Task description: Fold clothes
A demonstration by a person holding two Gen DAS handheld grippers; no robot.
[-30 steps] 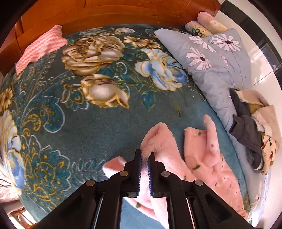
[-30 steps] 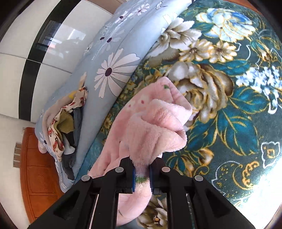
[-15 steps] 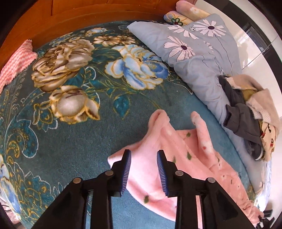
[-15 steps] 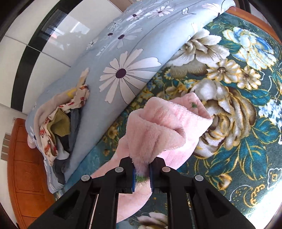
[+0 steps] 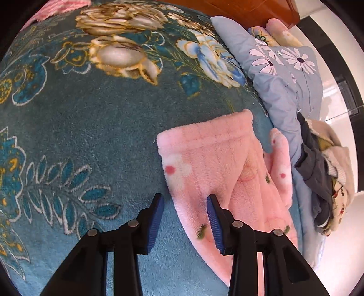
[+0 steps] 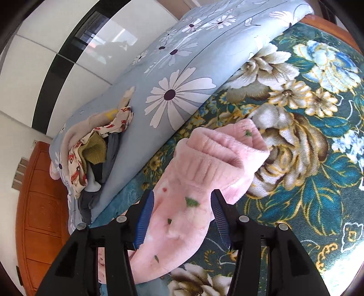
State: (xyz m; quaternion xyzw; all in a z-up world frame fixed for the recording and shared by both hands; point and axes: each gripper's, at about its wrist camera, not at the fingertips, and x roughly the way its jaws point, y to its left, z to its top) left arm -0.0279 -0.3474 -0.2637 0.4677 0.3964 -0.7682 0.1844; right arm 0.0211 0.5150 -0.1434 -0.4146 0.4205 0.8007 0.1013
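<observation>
A pink fleece garment (image 5: 216,164) with small flower prints lies on the teal floral blanket (image 5: 91,127), its ribbed hem at the far end. My left gripper (image 5: 184,218) hangs low over the garment's near left edge. Its jaws are closing; the edge lies between them and the pads do not press on it. In the right wrist view the same garment (image 6: 204,173) is bunched into a soft fold. My right gripper (image 6: 182,216) straddles that fold, its jaws opening and no longer pinching the fleece.
A light blue daisy quilt (image 6: 177,91) lies along the blanket's edge (image 5: 279,91). On it sits a pile of mixed clothes (image 5: 325,177), also in the right view (image 6: 95,154). Wooden bed boards (image 6: 41,216) and white wall panels lie beyond. A pink knitted cloth (image 5: 66,5) lies far off.
The left gripper let go of the fleece, opened, and sank toward the garment's left edge. The right gripper, shut on the fleece fold until now, has spread its jaws.
</observation>
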